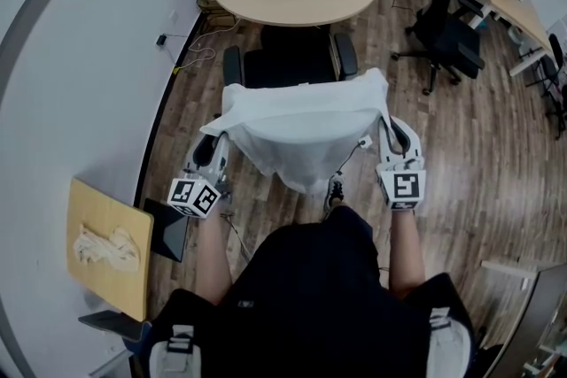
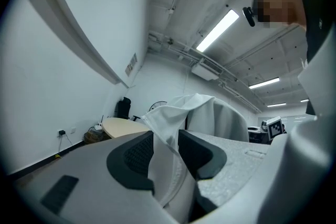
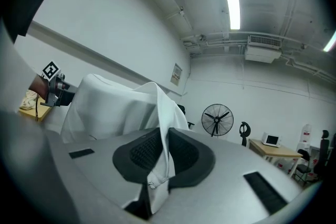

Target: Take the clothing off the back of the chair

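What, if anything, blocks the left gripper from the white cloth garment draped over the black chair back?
Probably yes: nothing is in the way. The white cloth garment hangs between the parted jaws of the left gripper.

We wear a black short-sleeved top (image 1: 310,297), with a pale grey strap (image 1: 180,339) and a black buckle at each shoulder. Our left tool (image 1: 213,148) and right tool (image 1: 396,137) have white, rounded shells, each capped at the near end by a cube (image 1: 195,196) printed with black-and-white square markers. Up close, the shells look matt grey and speckled, with black ribbed pads (image 2: 137,155) and small black rectangular insets.
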